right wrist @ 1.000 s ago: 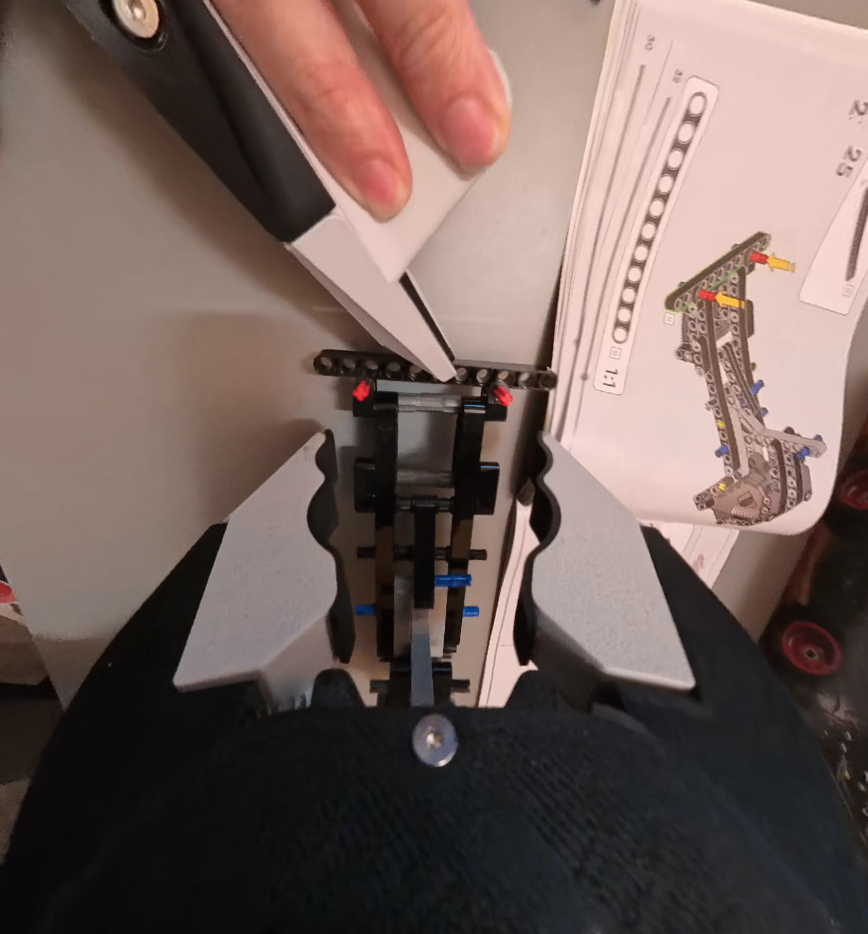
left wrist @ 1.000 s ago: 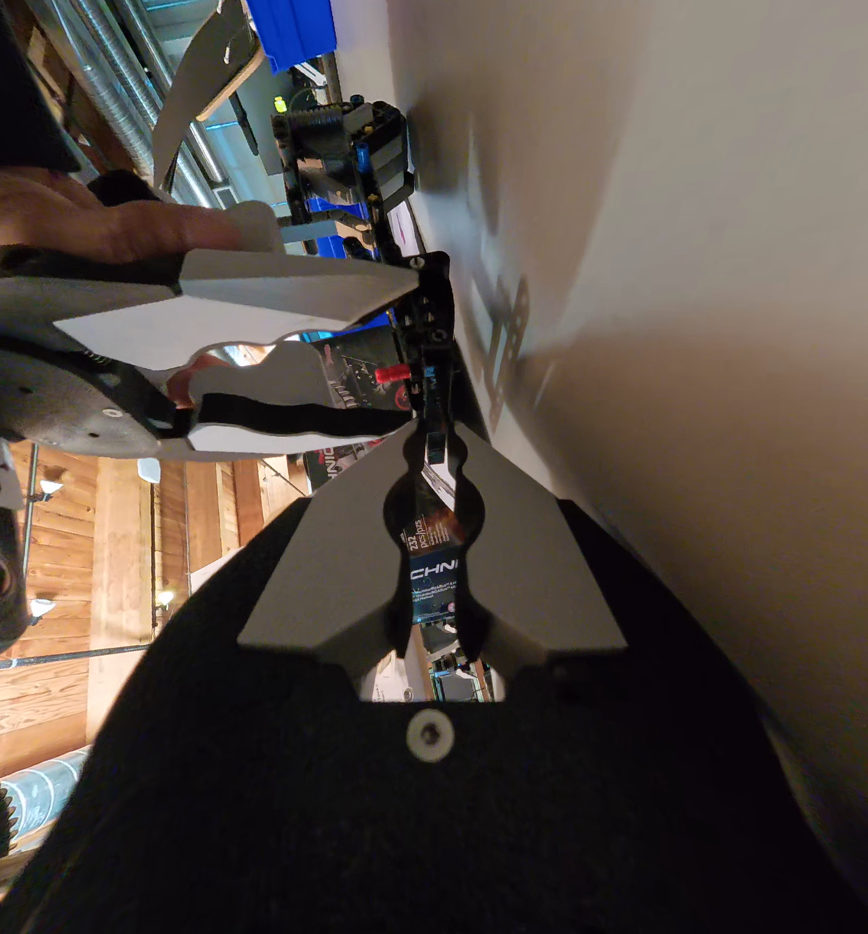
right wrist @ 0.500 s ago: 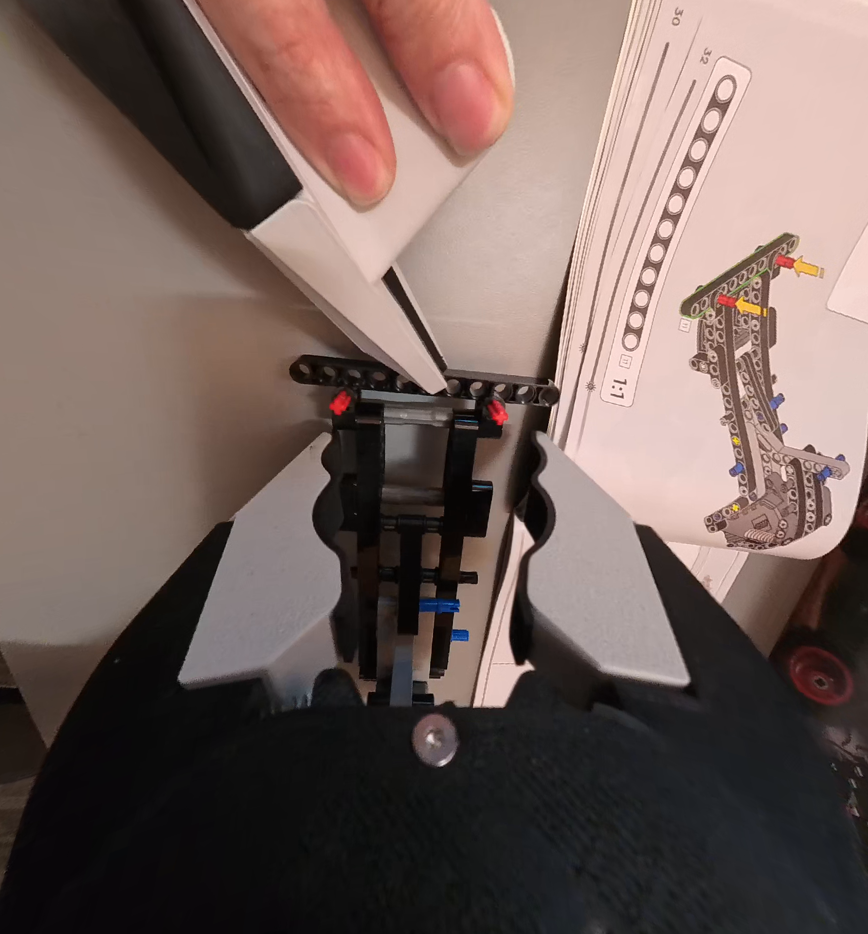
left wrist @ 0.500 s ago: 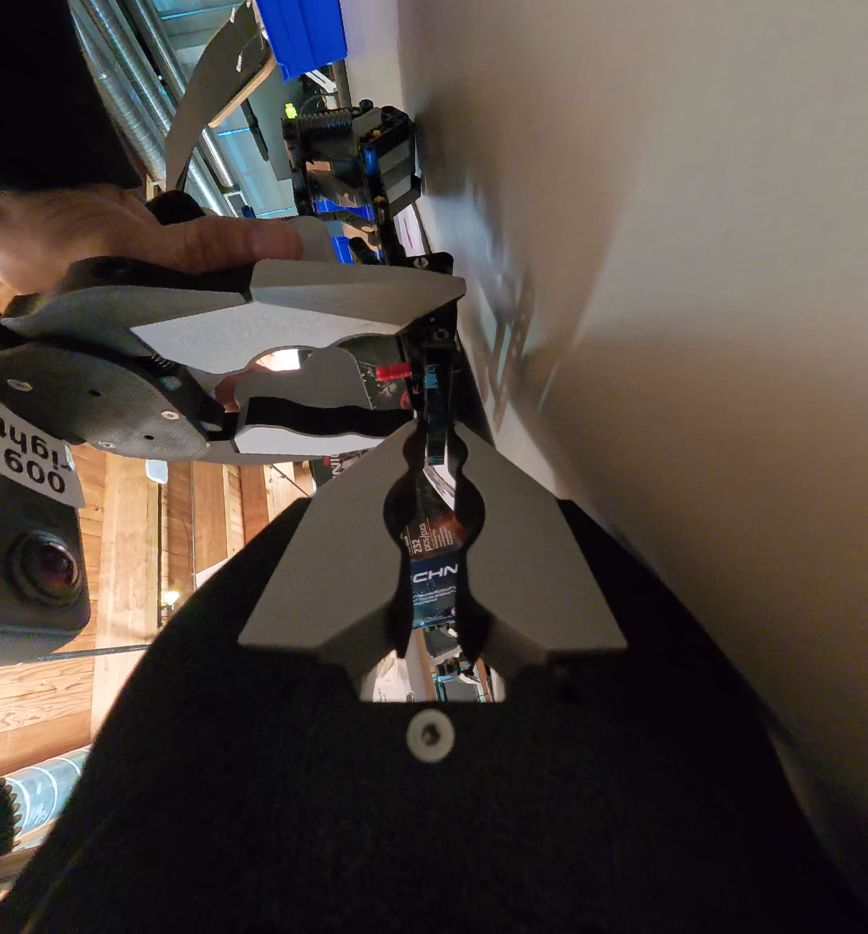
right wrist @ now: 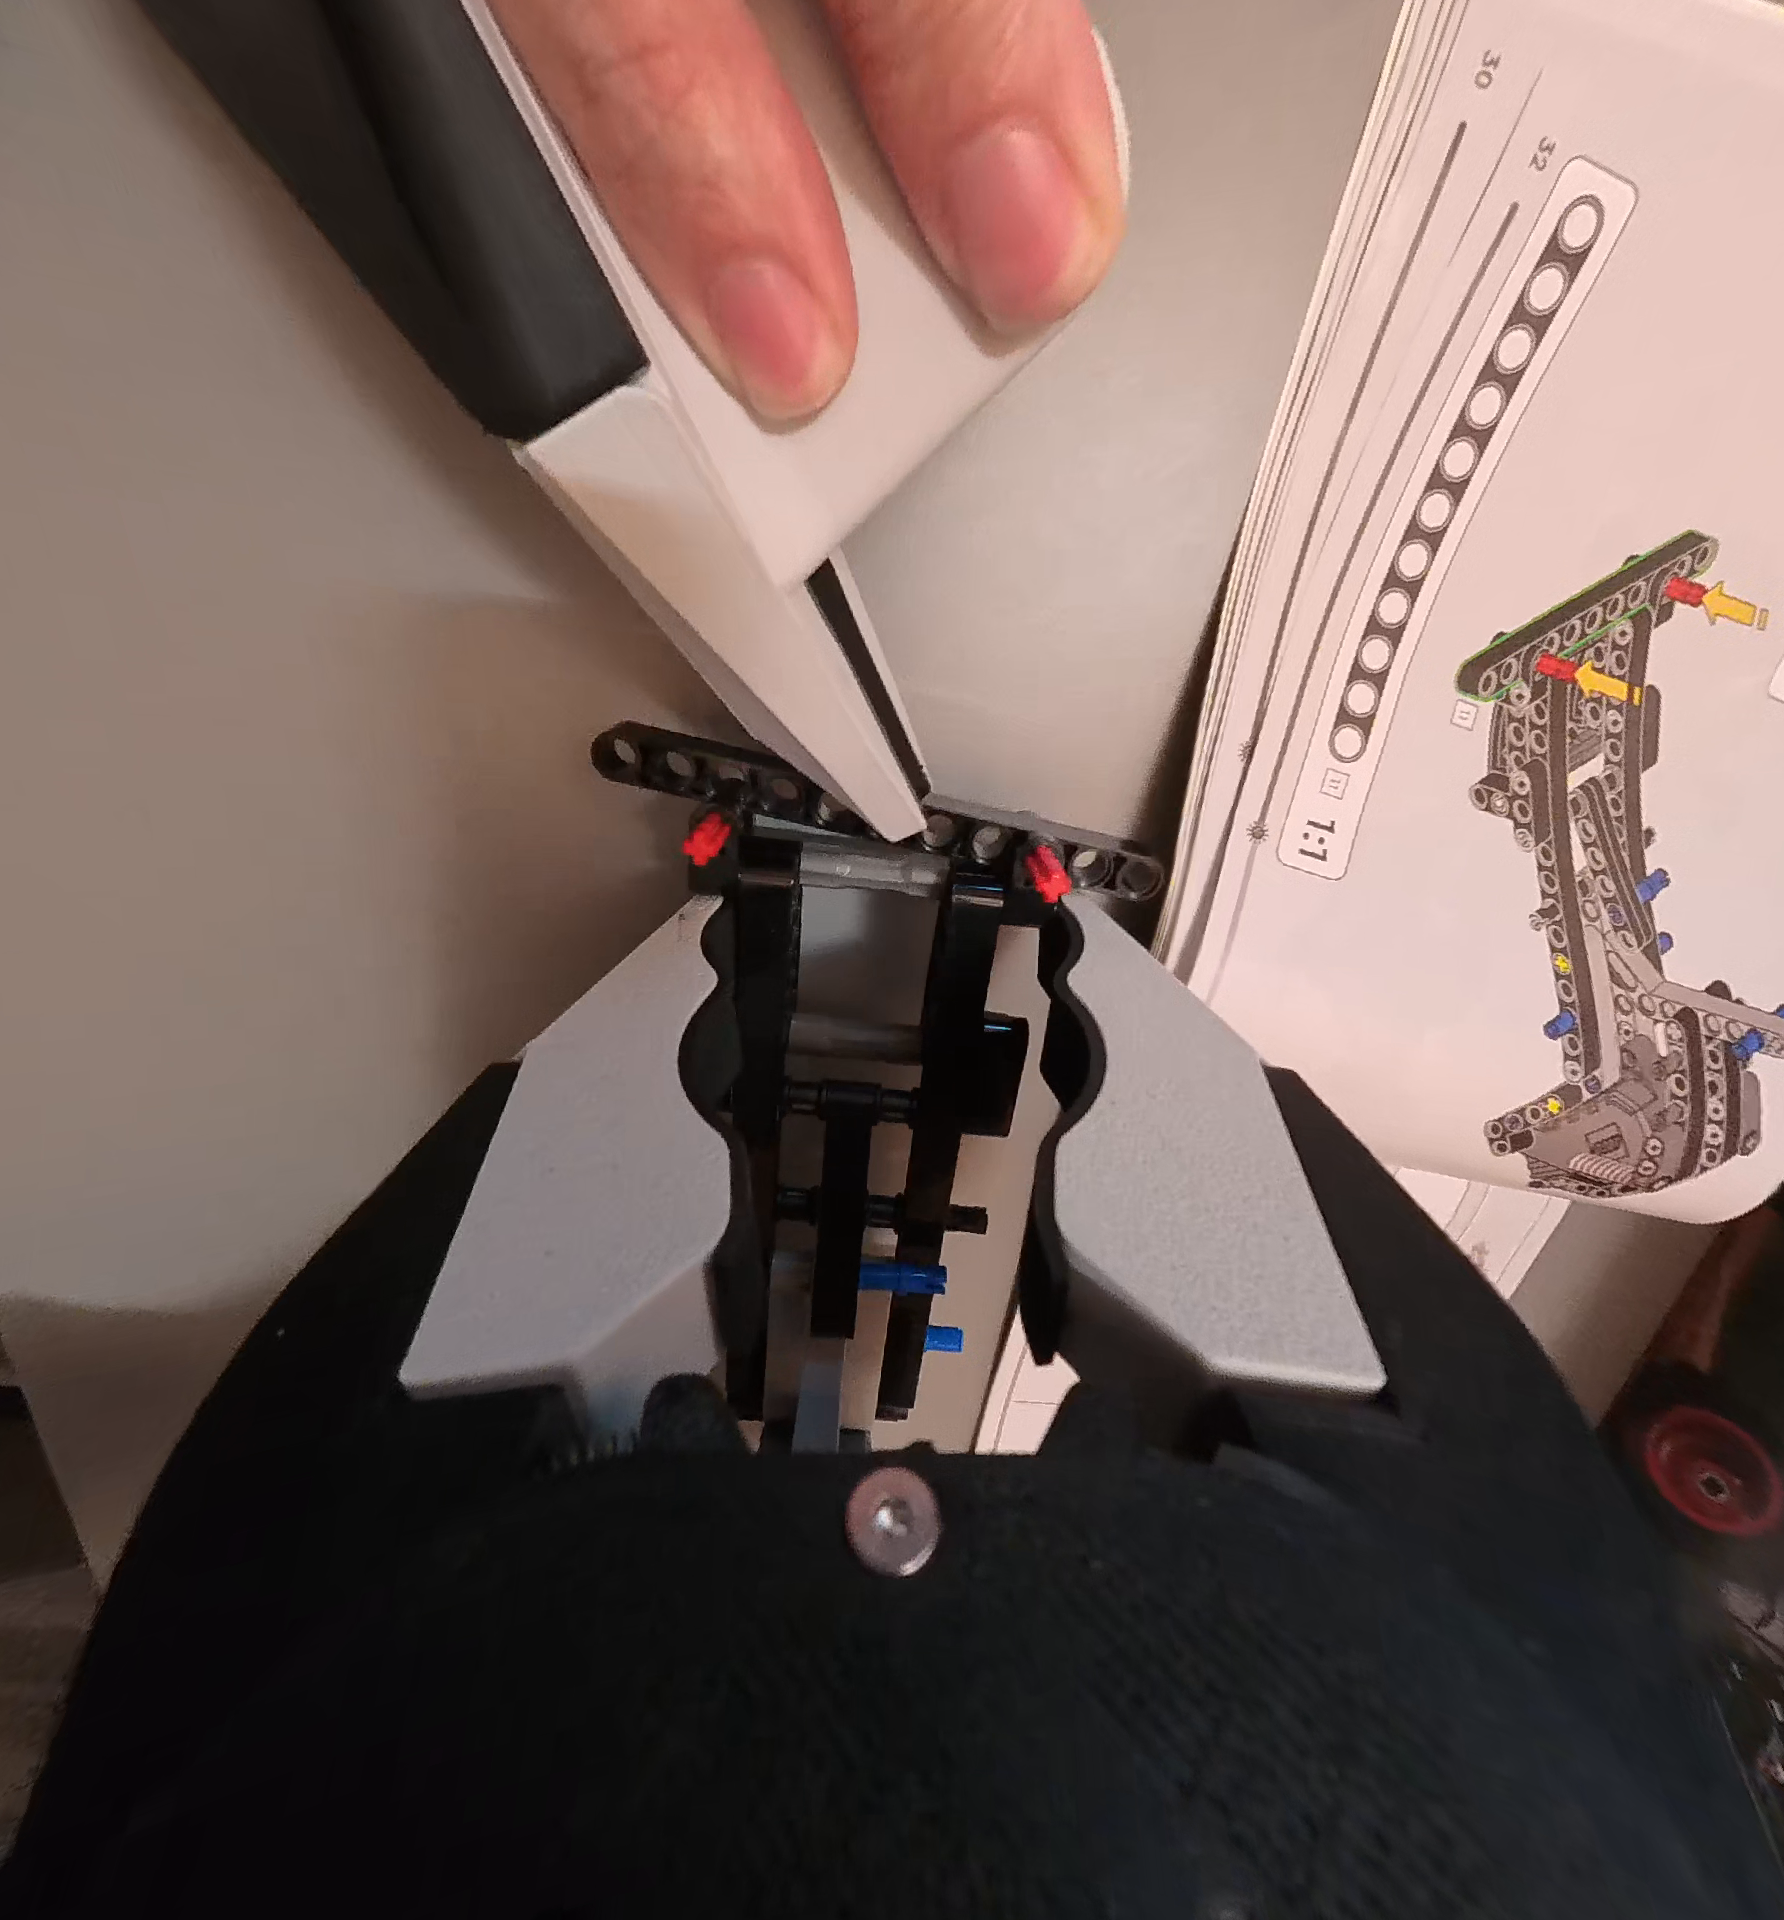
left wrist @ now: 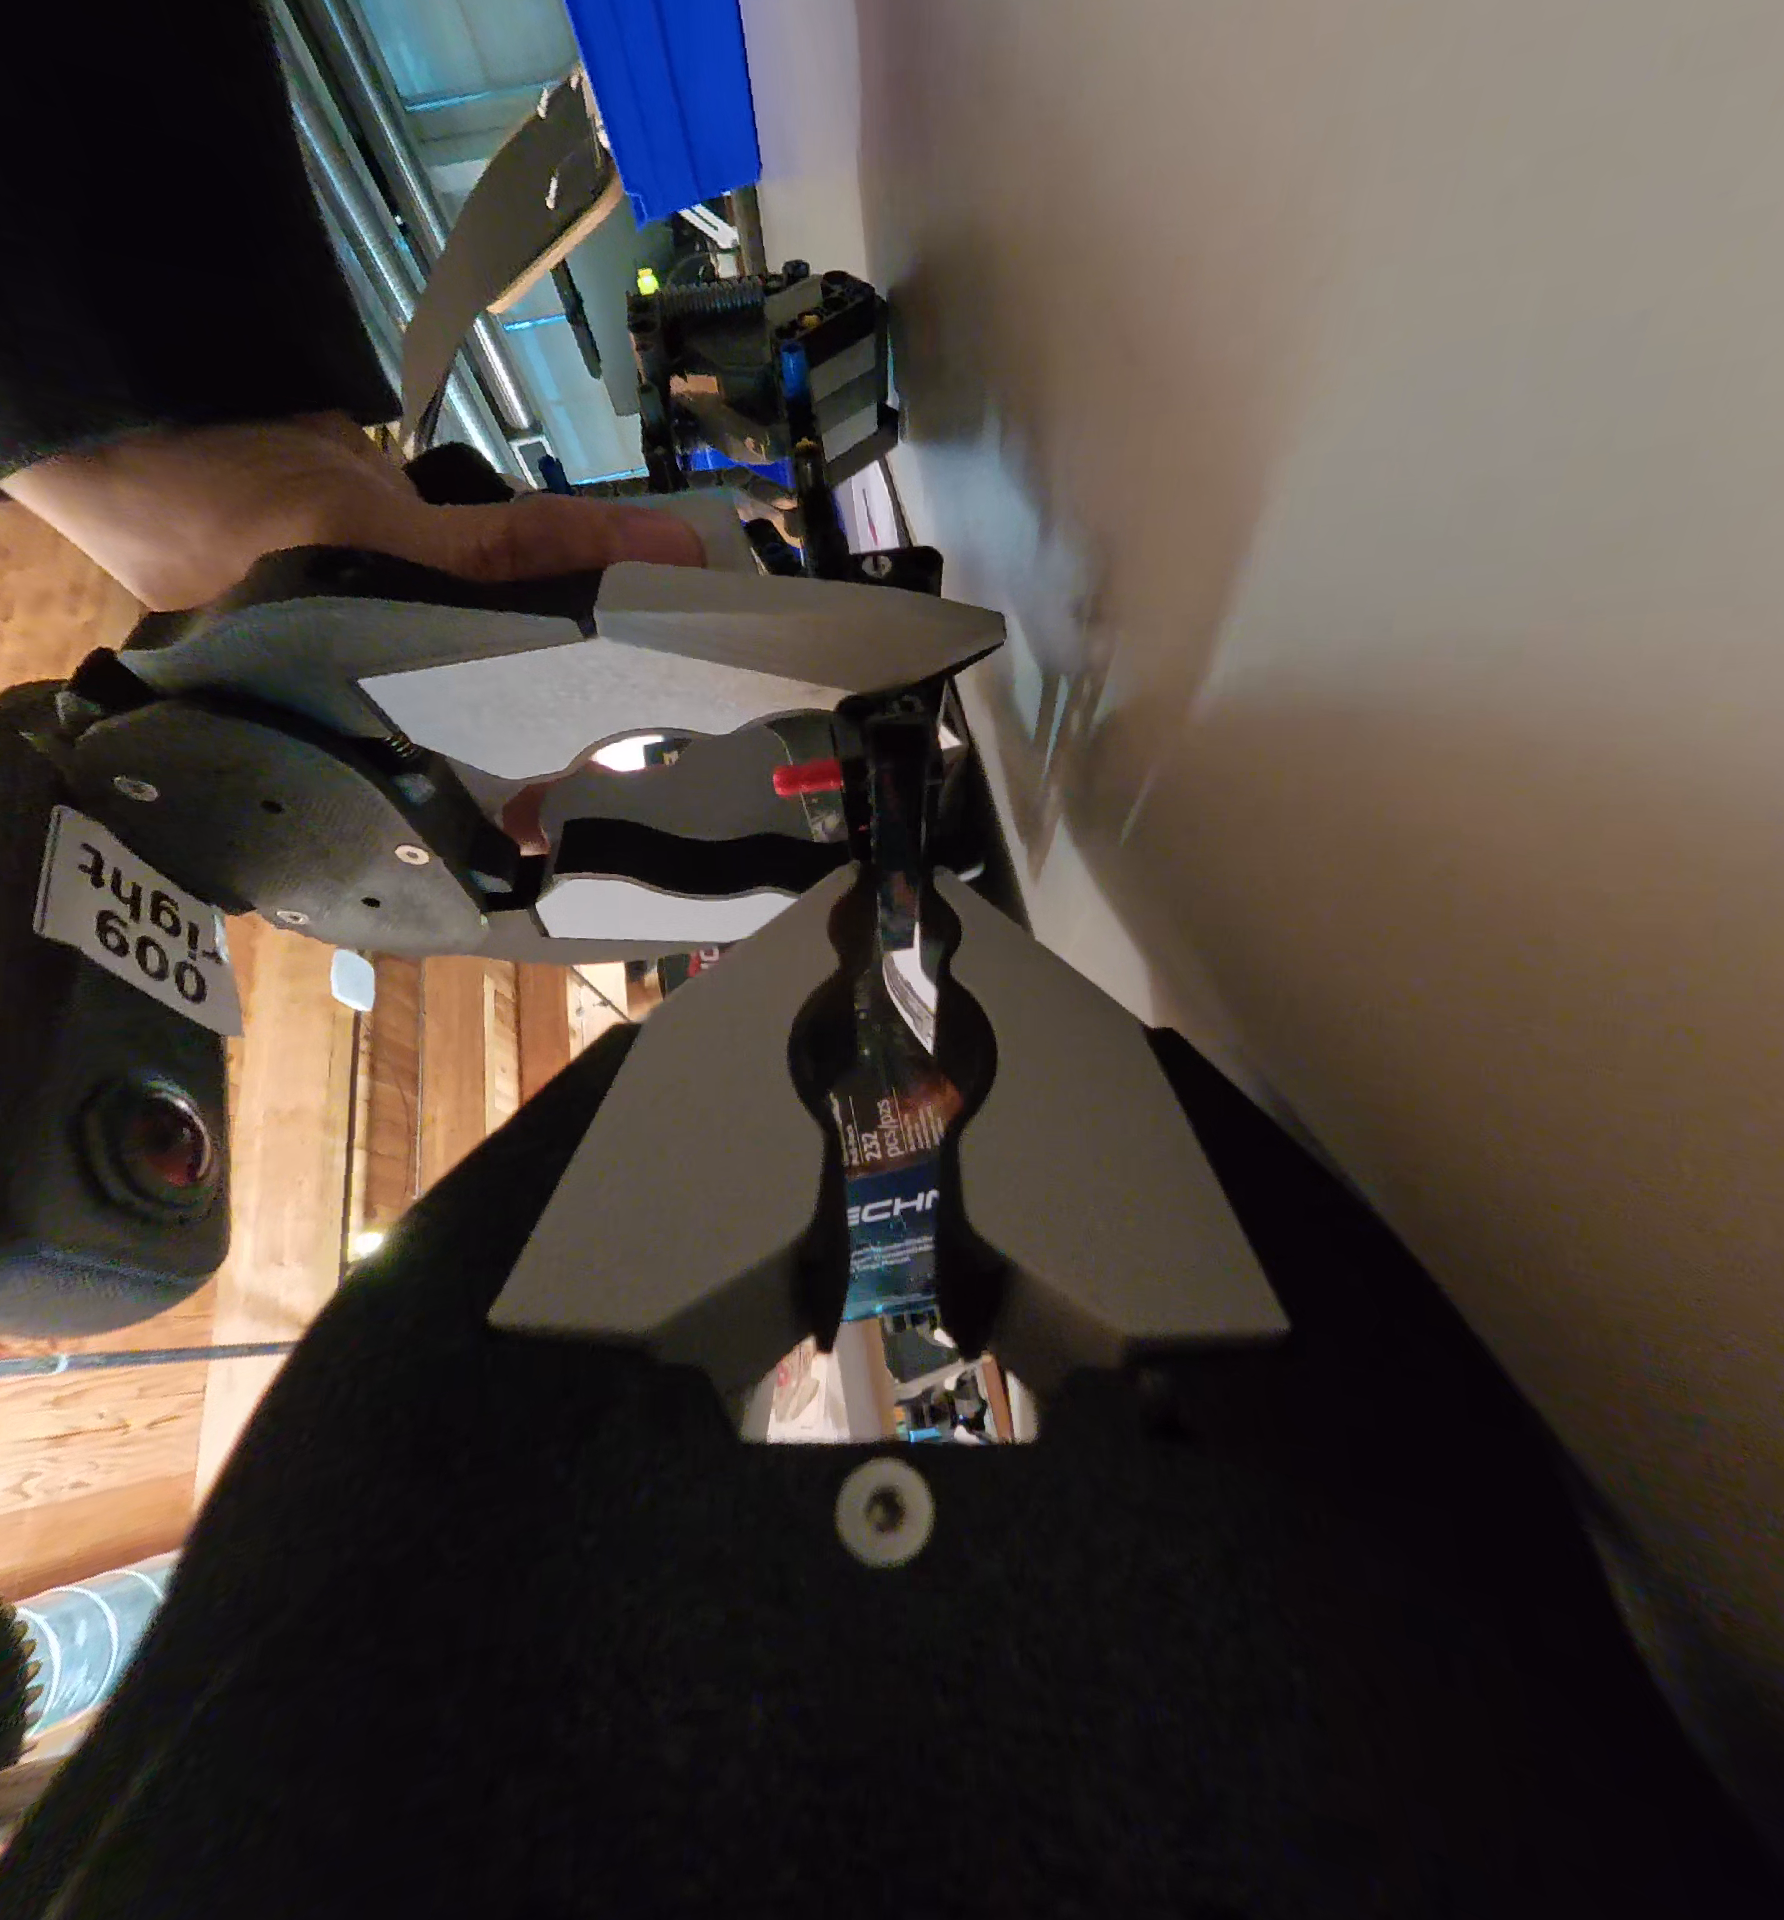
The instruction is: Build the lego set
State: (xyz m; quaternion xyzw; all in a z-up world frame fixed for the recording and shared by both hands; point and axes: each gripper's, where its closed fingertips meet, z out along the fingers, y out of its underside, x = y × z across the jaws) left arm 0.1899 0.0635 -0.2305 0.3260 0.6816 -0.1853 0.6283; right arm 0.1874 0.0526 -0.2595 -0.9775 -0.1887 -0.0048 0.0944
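In the right wrist view a black lego frame (right wrist: 857,1122) with blue pins lies on the grey table (right wrist: 192,623). My right gripper (right wrist: 883,935) has its fingers against both sides of the frame. Two red pins (right wrist: 706,836) stick out at the frame's far end. A long black beam (right wrist: 675,764) with holes lies across that end. My left gripper (right wrist: 903,821) reaches in from above, shut on the beam's middle. In the left wrist view my left gripper (left wrist: 893,904) pinches the beam edge-on, and the right gripper (left wrist: 919,743) comes in from the left beside a red pin (left wrist: 805,776).
An open instruction booklet (right wrist: 1490,520) lies right of the frame. Red wheels (right wrist: 1709,1486) sit at the lower right. A second lego assembly (left wrist: 763,364) stands farther along the table (left wrist: 1387,520), with a blue bin (left wrist: 670,94) behind it. A lego box (left wrist: 893,1195) shows between my left fingers. Left and right tips are no more than a few centimetres apart.
The right gripper's fingers have closed in from an open stance onto the sides of the frame. The left gripper keeps the beam at the red pins, barely moved.
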